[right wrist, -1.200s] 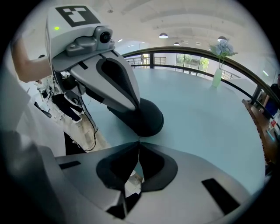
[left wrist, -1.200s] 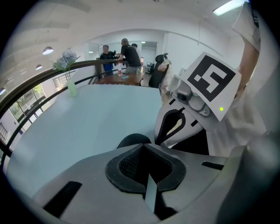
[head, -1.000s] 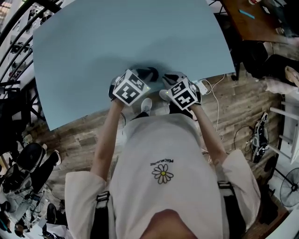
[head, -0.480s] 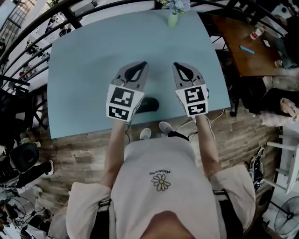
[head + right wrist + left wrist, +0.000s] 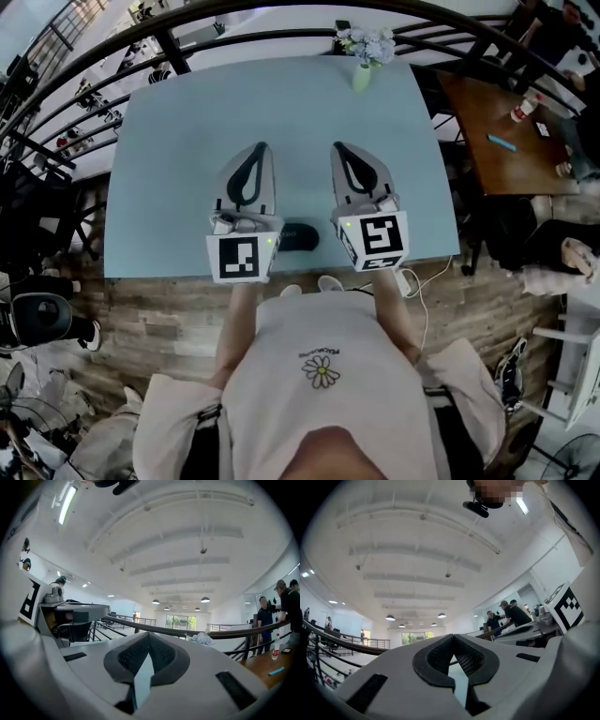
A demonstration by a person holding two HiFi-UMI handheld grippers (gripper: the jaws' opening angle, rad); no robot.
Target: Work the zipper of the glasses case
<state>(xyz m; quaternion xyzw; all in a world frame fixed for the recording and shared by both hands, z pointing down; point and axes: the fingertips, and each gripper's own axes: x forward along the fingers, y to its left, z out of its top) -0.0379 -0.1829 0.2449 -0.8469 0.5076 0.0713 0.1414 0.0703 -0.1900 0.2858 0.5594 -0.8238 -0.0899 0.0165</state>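
The only print in view is a short line above a daisy (image 5: 322, 371) on the person's pale shirt, too small to read. Each gripper carries a cube of black-and-white square markers: the left cube (image 5: 243, 258) and the right cube (image 5: 373, 239).

The glasses case (image 5: 298, 236) is a dark, rounded oval lying flat on the light blue surface (image 5: 169, 141), at 6 o'clock close to the near edge. In the head view it shows between the two cubes, partly covered by them. No view shows its zipper or whether it is open.

At 12 o'clock on the far edge stands a pale green vase (image 5: 361, 77) holding a bunch of whitish flowers (image 5: 368, 42).

The left gripper (image 5: 259, 147) is clenched and grasps nothing. Its grey shells meet at the tips, and the dark mesh-textured pads (image 5: 440, 656) leave only a teardrop gap behind them. The right gripper (image 5: 337, 147) is clenched the same way, tips together and empty. Both are held above the surface, side by side, clear of the case and pointing toward 12 o'clock.

At 2 o'clock a brown wooden table (image 5: 506, 164) carries a small bottle (image 5: 518, 111) and a blue pen (image 5: 502, 142). A dark curved railing (image 5: 112, 56) runs behind the surface, and the floor (image 5: 150, 319) is wood plank.
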